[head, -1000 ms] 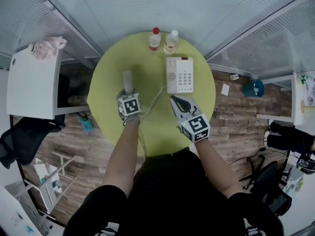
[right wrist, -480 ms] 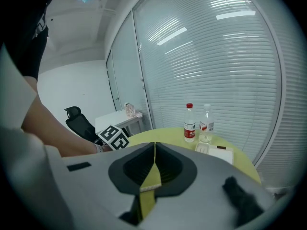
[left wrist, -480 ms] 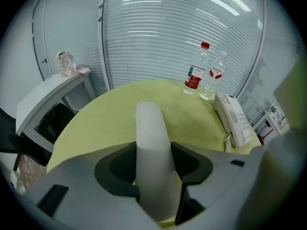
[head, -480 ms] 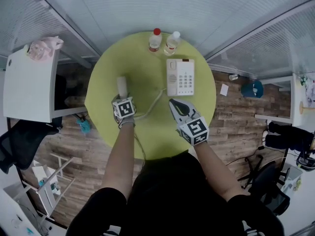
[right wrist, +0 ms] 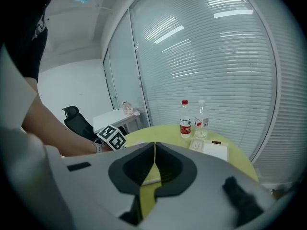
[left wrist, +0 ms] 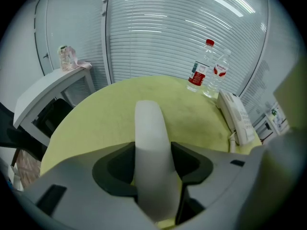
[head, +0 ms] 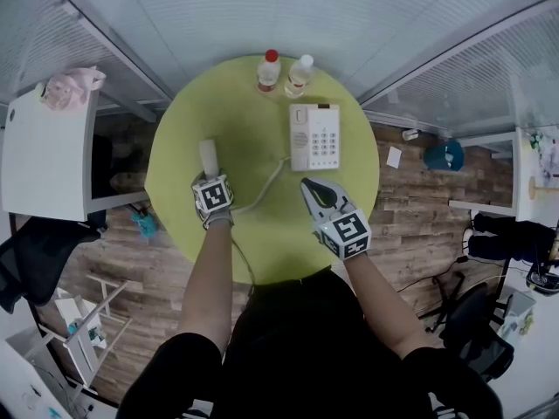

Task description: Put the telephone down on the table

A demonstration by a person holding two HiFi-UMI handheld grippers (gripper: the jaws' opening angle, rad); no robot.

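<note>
The white telephone handset is clamped between the jaws of my left gripper, over the left half of the round yellow-green table. In the left gripper view the handset sticks out forward between the dark pads. Whether it touches the table I cannot tell. Its cord runs right to the white telephone base, which lies flat with the keypad up. My right gripper is shut and empty, near the base's front edge, and its pads meet.
Two water bottles stand at the table's far edge, behind the base. A white side table with a pink bundle stands on the left. Glass walls with blinds surround the table. A blue object lies on the wood floor at the right.
My left gripper has carried the handset a short way left and slightly nearer to me. The right gripper and the base have stayed put.
</note>
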